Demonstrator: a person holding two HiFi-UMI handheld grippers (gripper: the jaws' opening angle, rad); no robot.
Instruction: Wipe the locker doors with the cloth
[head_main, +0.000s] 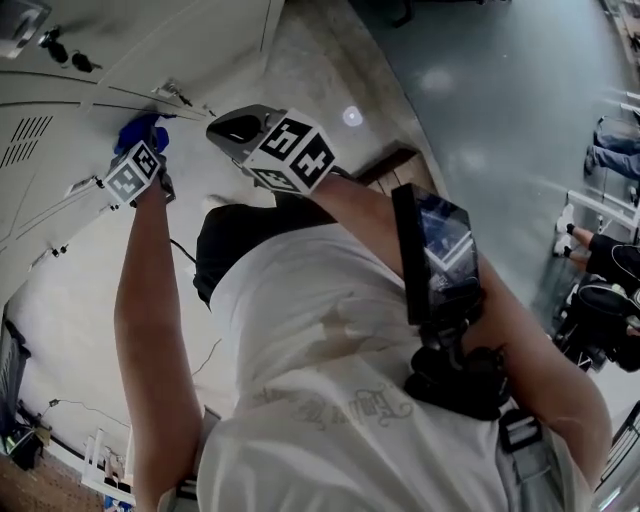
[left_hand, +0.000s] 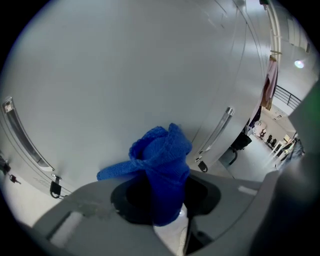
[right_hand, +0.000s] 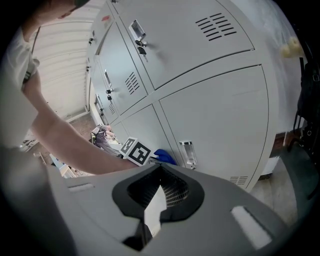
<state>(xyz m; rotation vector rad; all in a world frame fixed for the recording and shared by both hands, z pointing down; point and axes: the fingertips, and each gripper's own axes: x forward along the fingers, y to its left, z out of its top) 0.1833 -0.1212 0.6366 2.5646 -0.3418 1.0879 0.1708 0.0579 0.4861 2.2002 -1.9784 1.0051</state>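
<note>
A blue cloth (left_hand: 161, 160) is bunched between the jaws of my left gripper (left_hand: 159, 200), which is shut on it. The cloth's tip lies against or very near a plain grey locker door (left_hand: 125, 65), between two metal handles (left_hand: 218, 130). In the head view the left gripper (head_main: 145, 155) is held up at the lockers (head_main: 70, 85) with the cloth (head_main: 138, 130) at its tip. My right gripper (head_main: 245, 130) hovers beside it, off the doors. In its own view the right gripper (right_hand: 156, 200) has its jaws together with nothing between them, and faces the lower locker door (right_hand: 220, 115) and the cloth (right_hand: 164, 156).
Keys (head_main: 62, 48) hang in the locks of upper doors. A screen device (head_main: 440, 250) is strapped to the person's chest. People (head_main: 605, 250) sit at the right across the grey floor. A low wooden step (head_main: 395, 165) sits at the lockers' base.
</note>
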